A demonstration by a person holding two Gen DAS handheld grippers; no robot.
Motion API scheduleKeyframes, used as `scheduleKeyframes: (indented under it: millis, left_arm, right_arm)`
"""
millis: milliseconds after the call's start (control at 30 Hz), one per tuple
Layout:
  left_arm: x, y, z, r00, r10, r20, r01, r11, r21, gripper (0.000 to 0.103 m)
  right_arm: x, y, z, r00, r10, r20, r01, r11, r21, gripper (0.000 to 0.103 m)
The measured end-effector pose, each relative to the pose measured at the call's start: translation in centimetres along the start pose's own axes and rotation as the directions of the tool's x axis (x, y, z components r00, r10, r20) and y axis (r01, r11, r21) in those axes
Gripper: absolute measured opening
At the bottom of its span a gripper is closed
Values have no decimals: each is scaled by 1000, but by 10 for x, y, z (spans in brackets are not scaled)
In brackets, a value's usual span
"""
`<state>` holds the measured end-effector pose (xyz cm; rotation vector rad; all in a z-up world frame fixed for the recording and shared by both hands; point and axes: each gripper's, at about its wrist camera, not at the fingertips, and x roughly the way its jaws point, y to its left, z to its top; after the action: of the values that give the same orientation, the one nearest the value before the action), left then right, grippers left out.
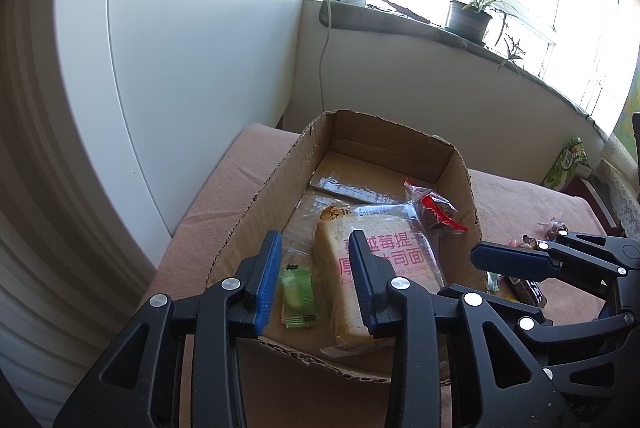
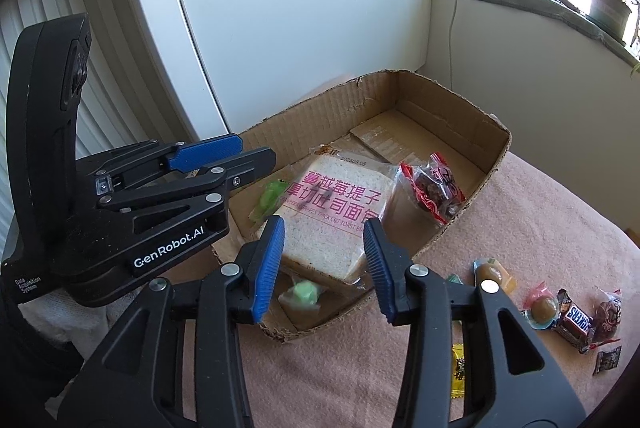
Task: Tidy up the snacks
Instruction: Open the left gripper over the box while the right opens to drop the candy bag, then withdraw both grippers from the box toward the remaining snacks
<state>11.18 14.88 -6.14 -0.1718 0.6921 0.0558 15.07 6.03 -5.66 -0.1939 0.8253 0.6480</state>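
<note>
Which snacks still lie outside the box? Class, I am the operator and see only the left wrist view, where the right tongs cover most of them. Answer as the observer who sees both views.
Observer: A yellow packet lies on the pink cloth, nearer the camera than the rest. Your view misses it.
Operator: Anything else out there?
Observer: A Snickers bar lies between a round brown sweet and a dark red packet.
Operator: And inside the cardboard box?
Observer: Two green ones: a green sweet beside the bread, and a second green sweet at its near end. You see only one.
</note>
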Motion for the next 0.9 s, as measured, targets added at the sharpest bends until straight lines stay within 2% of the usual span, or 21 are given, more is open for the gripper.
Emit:
scheduleKeyframes:
  millis: [33,67,133,600,900]
  left_arm:
    - [-1,0,0,1000,2,3,-2,1000,-1,41]
    - [-1,0,1,1000,5,6,-5,1000,-2,43]
    - [-2,0,1,1000,6,8,-6,1000,-2,43]
    - [-23,-20,1,999,11,41,-12,1000,25,43]
    - [-35,-43,-5,999,-25,46,23,999,48,43]
  right_arm:
    - [-1,-1,0,1000,-2,0,2,1000,1,49]
    - [-2,-1,-1,1000,-5,2,5,1000,2,60]
    - [-6,-3,-2,1000,-12,15,12,1000,4,66]
    - [-40,-28,-19,998,-51,35,49,998,49,68]
    - [-73,-61,-45,992,-117,48,112,988,108,68]
